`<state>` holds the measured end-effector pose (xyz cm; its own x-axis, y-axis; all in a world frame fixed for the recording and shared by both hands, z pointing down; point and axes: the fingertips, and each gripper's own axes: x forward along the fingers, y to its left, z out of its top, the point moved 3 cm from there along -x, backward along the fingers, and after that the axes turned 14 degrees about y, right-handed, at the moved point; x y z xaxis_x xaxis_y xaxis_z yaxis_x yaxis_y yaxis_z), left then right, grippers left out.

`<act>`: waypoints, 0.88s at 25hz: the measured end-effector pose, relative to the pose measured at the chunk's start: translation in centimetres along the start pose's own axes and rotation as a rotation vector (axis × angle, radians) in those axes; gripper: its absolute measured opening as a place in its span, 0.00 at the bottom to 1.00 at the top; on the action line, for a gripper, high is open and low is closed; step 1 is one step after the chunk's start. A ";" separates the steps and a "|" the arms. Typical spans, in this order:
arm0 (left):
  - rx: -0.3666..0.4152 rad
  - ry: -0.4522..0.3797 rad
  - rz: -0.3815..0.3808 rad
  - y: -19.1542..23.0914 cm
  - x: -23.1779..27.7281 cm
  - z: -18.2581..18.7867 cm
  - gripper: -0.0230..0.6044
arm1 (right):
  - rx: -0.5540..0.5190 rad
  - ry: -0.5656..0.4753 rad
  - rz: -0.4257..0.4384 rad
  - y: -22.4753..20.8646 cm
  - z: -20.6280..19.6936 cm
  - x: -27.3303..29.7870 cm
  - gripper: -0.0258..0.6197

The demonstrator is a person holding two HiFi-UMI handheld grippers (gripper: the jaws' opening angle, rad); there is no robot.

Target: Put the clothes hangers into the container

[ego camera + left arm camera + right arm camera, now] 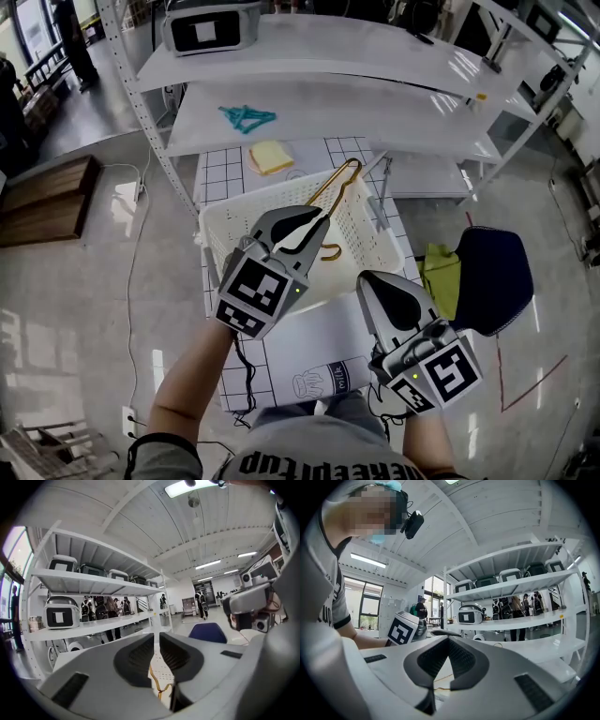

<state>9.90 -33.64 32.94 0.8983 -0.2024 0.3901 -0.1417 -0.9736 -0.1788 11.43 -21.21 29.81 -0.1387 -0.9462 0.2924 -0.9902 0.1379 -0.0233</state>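
Gold wire hanger (339,180), thin and shiny w/ a curled hook, slants over the white perforated plastic basket (217,225), top end poking past the far rim. Left gripper (317,217) has its jaws clamped on the wire. Right gripper (370,286) hangs near the tabletop's (220,169) right edge, jaws together, nothing btwn them. Teal plastic hanger (247,117) lies flat on the white shelf (394,117) beyond the grid-printed tabletop.

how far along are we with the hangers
Done: one gold hanger leans in the white basket. In hand: left gripper nearly shut just above it; a grip isn't clear. Right gripper shut, empty. Still to go: teal hanger on the shelf.
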 end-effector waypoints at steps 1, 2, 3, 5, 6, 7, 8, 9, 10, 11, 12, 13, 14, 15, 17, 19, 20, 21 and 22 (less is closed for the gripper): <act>-0.007 -0.009 0.001 -0.1 -0.4 0.2 0.10 | -0.001 0.000 0.005 0.2 0.0 0.1 0.06; -0.009 -0.016 0.005 -0.2 -0.8 0.3 0.08 | -0.002 0.000 0.011 0.3 0.0 0.1 0.06; -0.008 -0.018 0.010 -0.4 -1.2 0.3 0.06 | -0.003 -0.001 0.018 0.5 0.0 0.2 0.06; -0.001 -0.016 0.021 -0.8 -1.9 0.4 0.05 | -0.006 -0.003 0.033 0.9 0.1 0.3 0.06; 0.001 -0.015 0.027 -1.0 -2.3 0.3 0.05 | -0.007 -0.005 0.042 1.1 0.1 0.3 0.06; 0.000 -0.015 0.033 -1.2 -2.7 0.3 0.05 | -0.009 -0.006 0.051 1.3 0.2 0.3 0.06; -0.004 -0.018 0.039 -1.4 -3.2 0.3 0.05 | -0.010 -0.007 0.060 1.5 0.2 0.3 0.06; -0.010 -0.021 0.045 -1.7 -3.6 0.2 0.05 | -0.012 -0.007 0.070 1.7 0.1 0.4 0.06; -0.018 -0.026 0.050 -1.9 -4.1 0.2 0.05 | -0.014 -0.007 0.079 2.0 0.1 0.4 0.06; -0.025 -0.030 0.056 -2.2 -4.6 0.1 0.05 | -0.017 -0.007 0.089 2.2 0.1 0.4 0.06; -0.032 -0.033 0.062 -2.5 -5.1 0.1 0.05 | -0.019 -0.008 0.099 2.5 0.0 0.4 0.06; -0.039 -0.035 0.068 -2.7 -5.6 0.0 0.05 | -0.021 -0.009 0.111 2.7 0.1 0.4 0.06; -0.045 -0.034 0.074 -3.0 -6.1 -0.1 0.05 | -0.023 -0.011 0.124 3.0 0.1 0.4 0.06; -0.050 -0.034 0.081 -3.3 -6.6 -0.2 0.05 | -0.024 -0.013 0.139 3.3 0.1 0.4 0.06; -0.068 -0.039 0.096 -3.7 -7.6 -0.5 0.05 | -0.031 -0.015 0.167 3.9 0.1 0.5 0.06; -0.098 -0.049 0.113 -4.1 -8.5 -0.7 0.05 | -0.038 -0.016 0.192 4.5 0.0 0.4 0.06; -0.116 -0.055 0.121 -4.3 -8.9 -0.8 0.05 | -0.041 -0.017 0.204 4.7 0.0 0.3 0.06; -0.133 -0.059 0.128 -4.5 -9.4 -0.9 0.05 | -0.043 -0.018 0.217 4.9 -0.1 0.1 0.06; -0.150 -0.061 0.135 -4.8 -9.8 -1.0 0.05 | -0.045 -0.018 0.230 5.1 -0.1 0.0 0.06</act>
<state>1.40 -27.06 30.92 0.8899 -0.3296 0.3153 -0.3185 -0.9439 -0.0877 6.40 -20.49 29.83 -0.3614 -0.8934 0.2668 -0.9307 0.3631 -0.0446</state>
